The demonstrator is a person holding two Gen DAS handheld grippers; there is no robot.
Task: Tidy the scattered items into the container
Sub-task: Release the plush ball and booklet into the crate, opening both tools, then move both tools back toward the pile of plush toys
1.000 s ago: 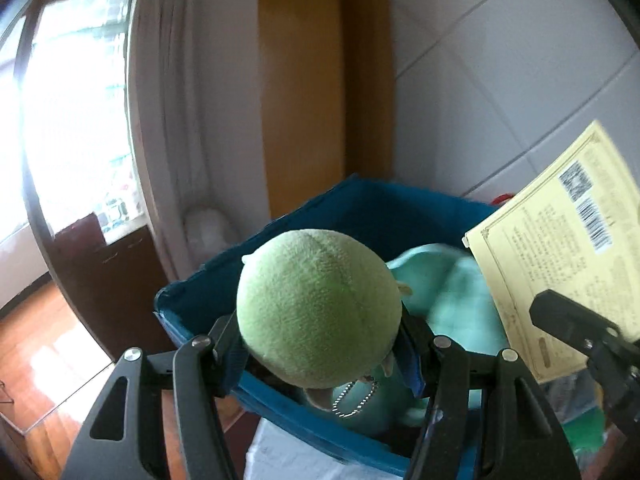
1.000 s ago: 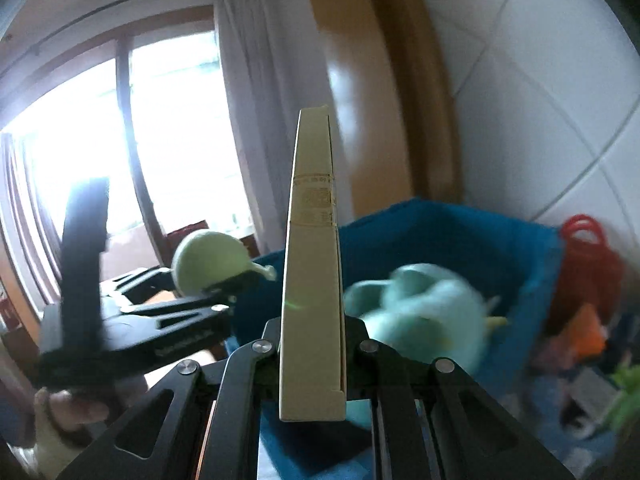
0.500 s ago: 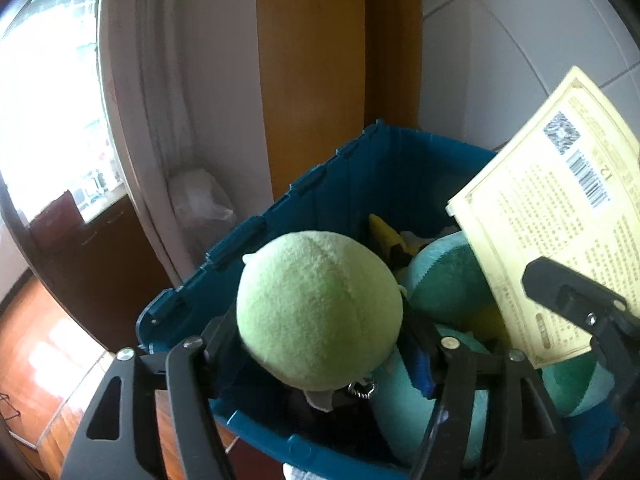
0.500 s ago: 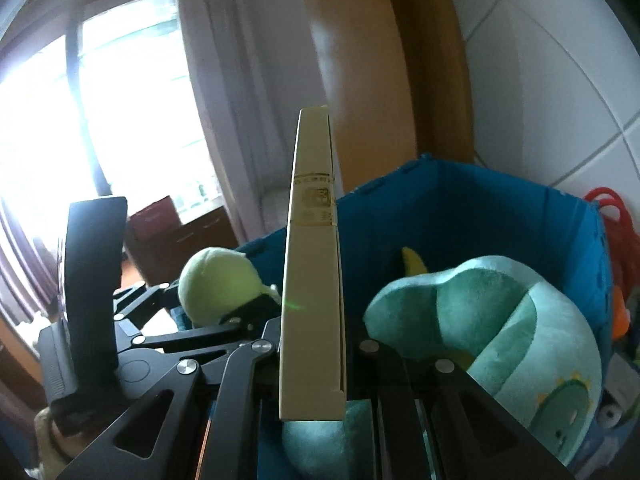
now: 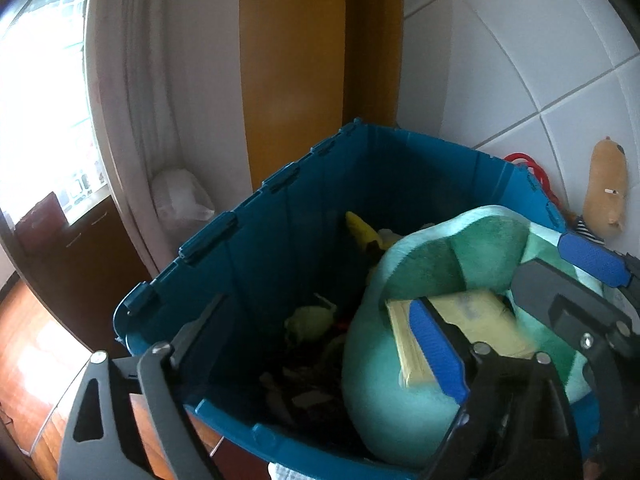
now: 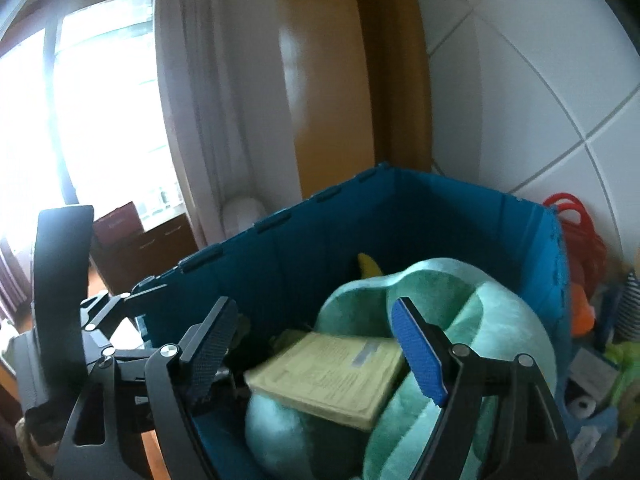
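Held the left tool [image 5: 316, 344] wide open and empty over the near edge of the blue container [image 5: 280, 216]. Held the right tool [image 6: 320, 348] open and empty as well, just above the container's contents. Found the yellow booklet [image 6: 332, 376] lying flat directly below and between the right tool's fingers, resting in the hollow of a big teal plush cushion [image 6: 500, 320] that filled the right half of the container. Saw the same booklet [image 5: 472, 320] just beyond the blue pad of the left tool's right finger [image 5: 434, 352], free of both tools. Spotted the green plush ball [image 5: 310, 320] deep in the container, ahead of the left tool and left of the cushion, down among dark, hard-to-read clutter. Glimpsed something yellow [image 5: 362, 232] farther in, behind the cushion. Noted the left tool's body [image 6: 60, 280] low to the left of the right tool, at the container's near corner. Made out a red looped item [image 6: 576, 224] and other blurred toys beyond the container's right wall, and a brown plush [image 5: 606, 188] against the tiled wall [image 5: 520, 60] to the far right.
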